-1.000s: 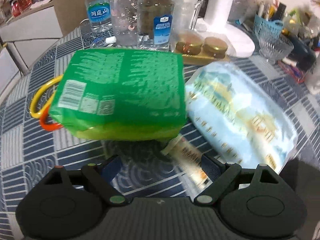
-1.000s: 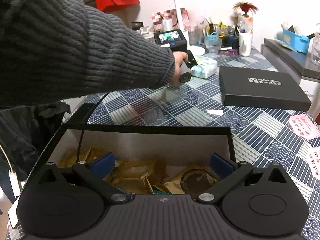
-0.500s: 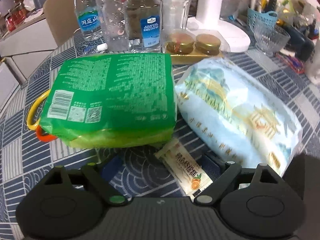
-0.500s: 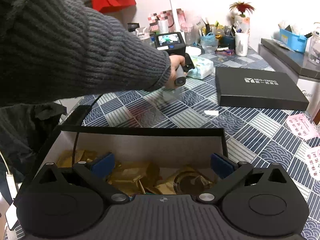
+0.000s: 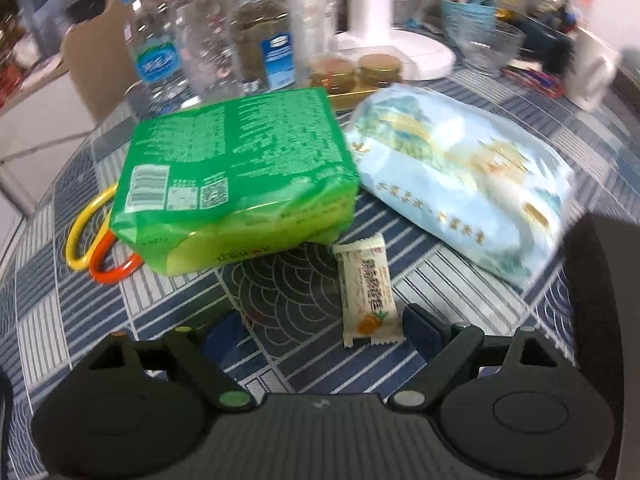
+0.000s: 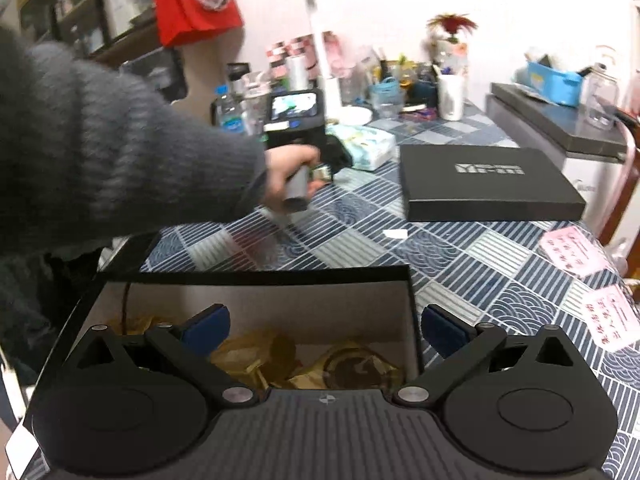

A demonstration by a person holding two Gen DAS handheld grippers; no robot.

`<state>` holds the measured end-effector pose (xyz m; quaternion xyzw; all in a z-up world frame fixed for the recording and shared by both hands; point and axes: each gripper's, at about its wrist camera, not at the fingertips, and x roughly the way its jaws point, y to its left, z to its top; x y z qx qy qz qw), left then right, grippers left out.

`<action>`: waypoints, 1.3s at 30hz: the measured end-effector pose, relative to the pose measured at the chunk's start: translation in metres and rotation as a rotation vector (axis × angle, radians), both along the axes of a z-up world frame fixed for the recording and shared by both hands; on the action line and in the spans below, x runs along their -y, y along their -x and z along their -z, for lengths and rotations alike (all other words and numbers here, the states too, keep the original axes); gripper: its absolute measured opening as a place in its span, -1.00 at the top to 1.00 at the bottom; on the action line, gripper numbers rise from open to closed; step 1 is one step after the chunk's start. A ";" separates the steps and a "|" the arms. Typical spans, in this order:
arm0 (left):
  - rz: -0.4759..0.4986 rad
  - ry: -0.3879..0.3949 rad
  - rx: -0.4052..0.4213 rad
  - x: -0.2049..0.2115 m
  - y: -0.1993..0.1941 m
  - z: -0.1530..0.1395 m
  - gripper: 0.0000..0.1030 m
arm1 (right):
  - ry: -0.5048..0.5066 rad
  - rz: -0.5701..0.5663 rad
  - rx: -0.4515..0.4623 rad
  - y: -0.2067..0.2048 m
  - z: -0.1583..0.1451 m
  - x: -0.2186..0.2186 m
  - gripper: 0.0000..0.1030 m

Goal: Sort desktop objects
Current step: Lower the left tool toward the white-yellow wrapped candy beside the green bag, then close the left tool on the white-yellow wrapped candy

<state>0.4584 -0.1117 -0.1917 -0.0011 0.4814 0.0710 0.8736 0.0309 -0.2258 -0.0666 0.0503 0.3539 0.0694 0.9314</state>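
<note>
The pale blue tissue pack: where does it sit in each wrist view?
Left wrist: pale blue tissue pack lies right of centre, beside the green pack.
Right wrist: far off, upper middle, just right of the left gripper's body.
Shared landmark: the blue patterned tablecloth.

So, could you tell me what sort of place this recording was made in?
Most likely a lived-in home: a cluttered table with a patterned cloth, water bottles and tissue packs, shelves behind.

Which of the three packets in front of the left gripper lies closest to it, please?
The small candy sachet, lying between the open left gripper's fingers. The green pack and pale blue pack are far larger and lie beyond it.
</note>
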 end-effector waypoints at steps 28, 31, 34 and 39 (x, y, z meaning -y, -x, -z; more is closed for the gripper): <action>0.217 0.038 0.063 0.010 0.025 -0.003 -0.16 | -0.004 0.099 -0.021 -0.018 -0.001 0.021 -1.00; 0.215 0.039 0.052 0.014 0.025 -0.005 0.05 | -0.004 0.101 -0.022 -0.017 -0.001 0.021 -1.00; 0.205 0.039 0.046 0.014 0.026 -0.006 0.07 | -0.001 0.101 -0.021 -0.015 -0.003 0.020 -1.00; 0.195 0.037 0.040 0.015 0.025 -0.006 0.07 | -0.001 0.103 -0.022 -0.013 -0.003 0.021 -1.00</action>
